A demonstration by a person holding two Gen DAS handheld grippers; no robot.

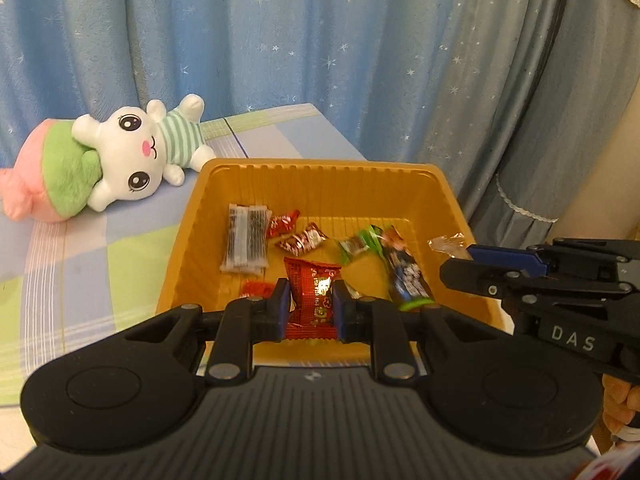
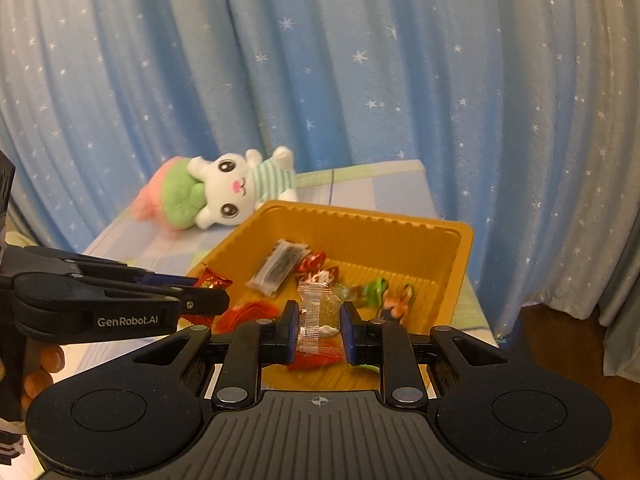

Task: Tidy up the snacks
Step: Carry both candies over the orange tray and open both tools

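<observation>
Blue star-printed curtains [image 1: 280, 40] hang behind a checked tablecloth [image 1: 80, 264]. At lower centre of the left view, our left gripper [image 1: 311, 304] is clenched on a red snack packet [image 1: 314, 300]. At lower centre of the right view, our right gripper [image 2: 320, 330] pinches a clear candy wrapper [image 2: 316, 312]. Both hover over the orange tray [image 1: 320, 172], mid-frame, where more snacks lie: a grey striped packet [image 1: 245, 244] at left, red candies [image 1: 298, 236] beside it. A plush rabbit [image 1: 136, 152] lies left of the tray.

Curtain [image 1: 320, 40]: blue with white stars
Tray [image 1: 320, 176]: golden yellow
Plush rabbit [image 1: 136, 152]: white, green-striped shirt
Surface [image 1: 80, 260]: blue, green, white checks
</observation>
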